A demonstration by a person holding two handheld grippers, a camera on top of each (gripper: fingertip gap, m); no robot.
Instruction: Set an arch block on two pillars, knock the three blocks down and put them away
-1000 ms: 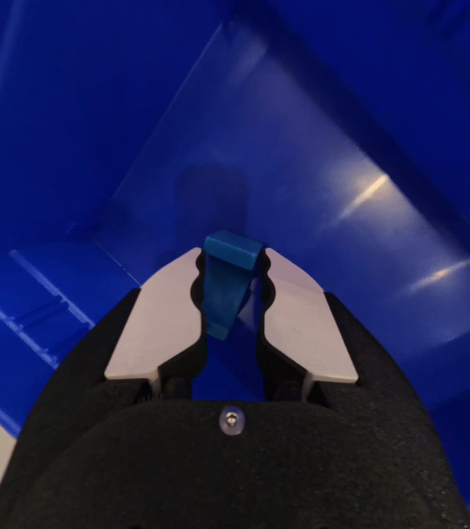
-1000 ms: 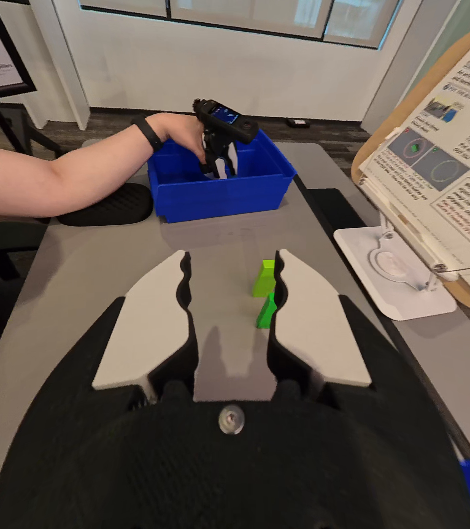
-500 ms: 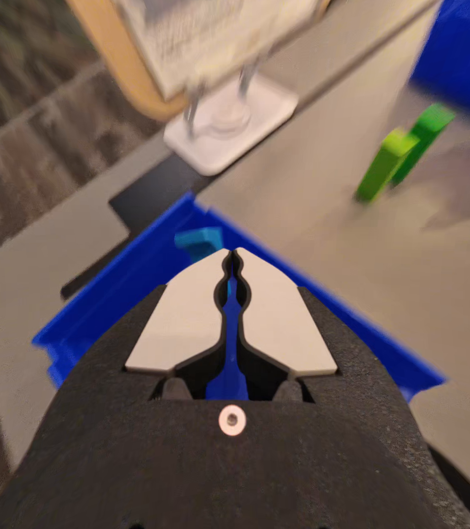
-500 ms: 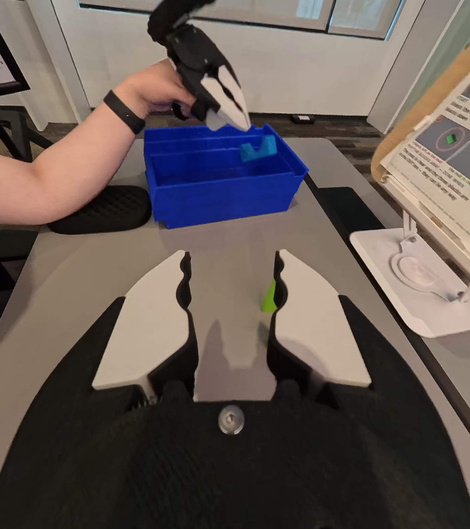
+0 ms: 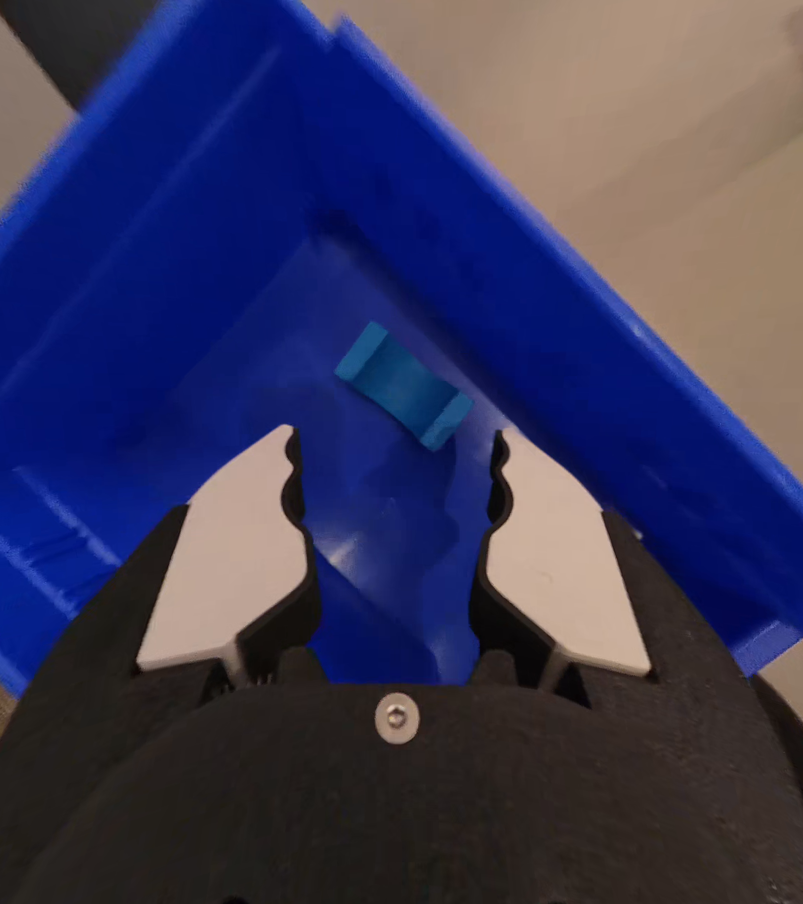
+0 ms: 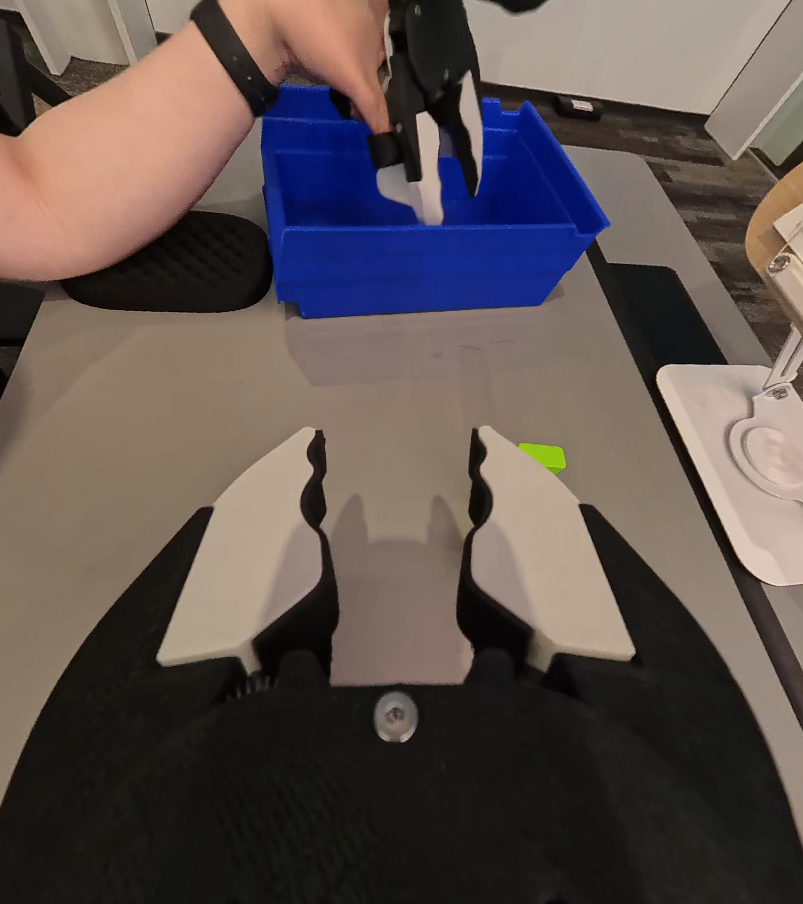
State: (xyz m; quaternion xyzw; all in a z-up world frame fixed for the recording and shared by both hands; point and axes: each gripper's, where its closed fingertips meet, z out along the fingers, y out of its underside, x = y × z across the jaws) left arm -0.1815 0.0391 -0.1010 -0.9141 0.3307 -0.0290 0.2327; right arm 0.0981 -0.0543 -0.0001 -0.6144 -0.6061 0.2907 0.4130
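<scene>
Arch block [image 5: 403, 385] now loose in bin [image 5: 155, 274]

Arch block [image 5: 402, 386] in bin [image 5: 155, 235]

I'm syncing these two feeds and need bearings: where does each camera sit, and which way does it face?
Left wrist view: on the left gripper, looking down into the blue bin at the arch block; own open fingers show.
Right wrist view: on the right gripper, facing across the table; open fingers, forearm.
Shared: bin, left gripper.
</scene>
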